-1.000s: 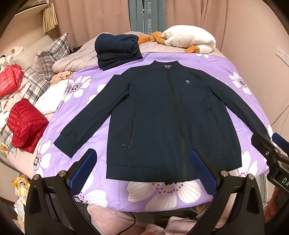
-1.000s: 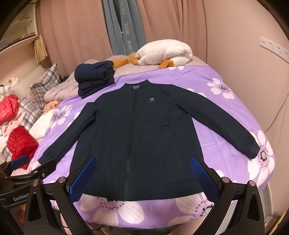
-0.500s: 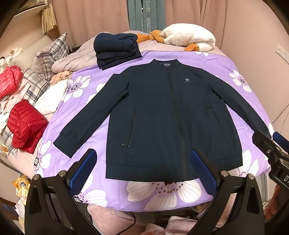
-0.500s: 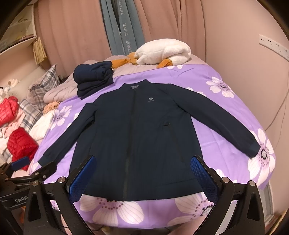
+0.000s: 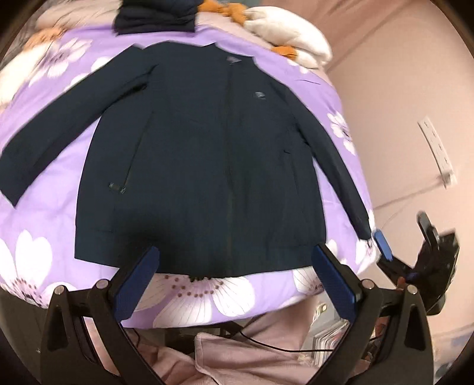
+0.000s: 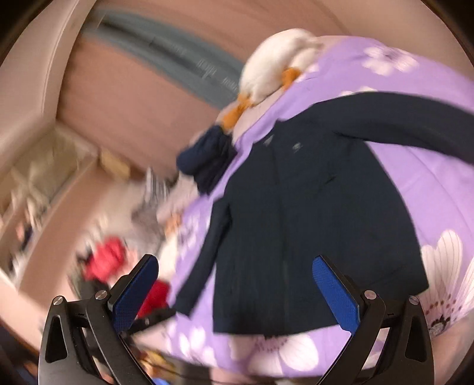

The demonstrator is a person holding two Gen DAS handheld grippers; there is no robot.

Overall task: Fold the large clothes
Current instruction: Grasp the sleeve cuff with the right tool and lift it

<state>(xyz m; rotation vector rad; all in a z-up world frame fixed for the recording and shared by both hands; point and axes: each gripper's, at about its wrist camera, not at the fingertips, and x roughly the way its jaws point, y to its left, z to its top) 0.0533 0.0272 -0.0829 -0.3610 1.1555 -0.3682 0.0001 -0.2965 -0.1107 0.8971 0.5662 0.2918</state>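
A dark navy zip jacket (image 5: pixel 207 154) lies flat, front up, sleeves spread, on a purple flowered bedspread (image 5: pixel 44 213). It also shows in the right wrist view (image 6: pixel 311 225), tilted and blurred. My left gripper (image 5: pixel 234 266) is open and empty, just above the jacket's hem at the bed's near edge. My right gripper (image 6: pixel 235 281) is open and empty, in front of the hem. In the left wrist view, part of the right gripper (image 5: pixel 382 245) sits close to the jacket's right cuff (image 5: pixel 363 225).
A folded navy pile (image 5: pixel 154 14) and a white plush with orange parts (image 5: pixel 290 38) lie at the bed's far end. Red garments (image 6: pixel 106 260) and shelves (image 6: pixel 44 177) are left of the bed. A wall with a socket (image 5: pixel 438 148) is on the right. Pink cloth and cables (image 5: pixel 237 349) lie below the bed edge.
Both cameras have swung and blurred. The left gripper moved closer and turned right. The right gripper rolled and turned left, tilting its view. The jacket has not moved.
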